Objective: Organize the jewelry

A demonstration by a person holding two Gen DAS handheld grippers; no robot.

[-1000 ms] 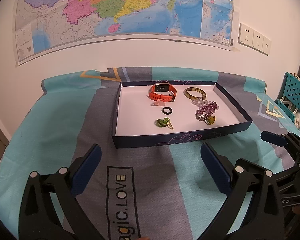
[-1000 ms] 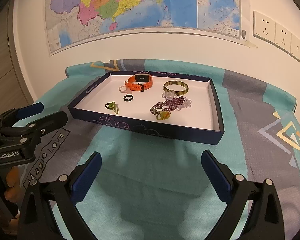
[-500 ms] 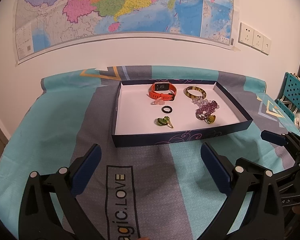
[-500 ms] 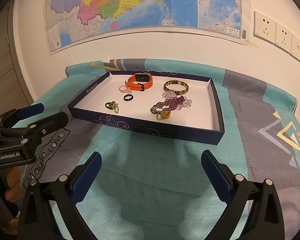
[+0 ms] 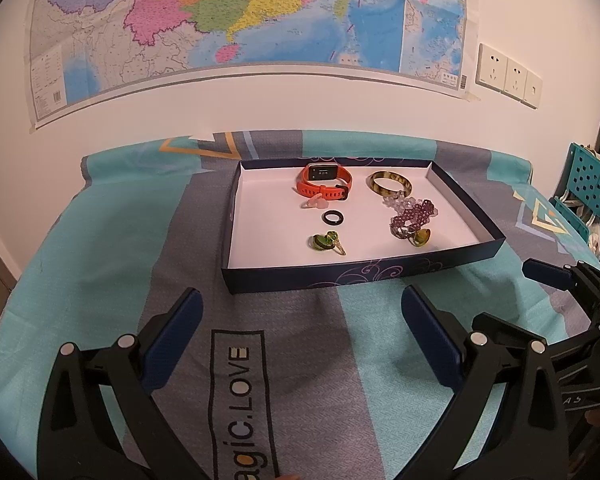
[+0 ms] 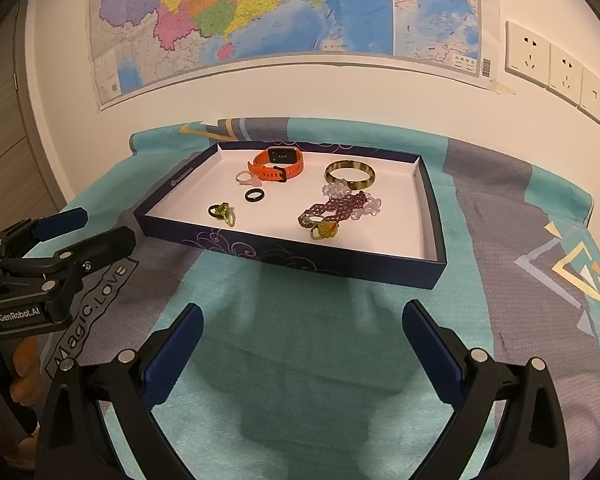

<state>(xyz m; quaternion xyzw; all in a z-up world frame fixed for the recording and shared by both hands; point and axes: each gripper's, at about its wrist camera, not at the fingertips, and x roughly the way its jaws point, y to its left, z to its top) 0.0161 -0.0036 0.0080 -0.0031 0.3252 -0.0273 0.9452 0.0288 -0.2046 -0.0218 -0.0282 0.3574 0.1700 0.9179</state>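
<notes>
Blue-padded, the left gripper (image 5: 300, 320) and right gripper (image 6: 300, 324) are held wide apart, nothing grasped, above the cloth (image 5: 112, 240). At 12 o'clock the tray (image 5: 340, 276) is set, long axis left-right. Inside, the orange watch (image 5: 324, 184) lies at the far edge, strap running sideways; the beaded bracelet (image 5: 414, 216) is found at 1 o'clock.

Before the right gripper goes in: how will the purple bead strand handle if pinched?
The purple bead strand lies in loose loops, so probably floppy and will dangle. It touches the clear beads and amber ring, so may drag them.
</notes>
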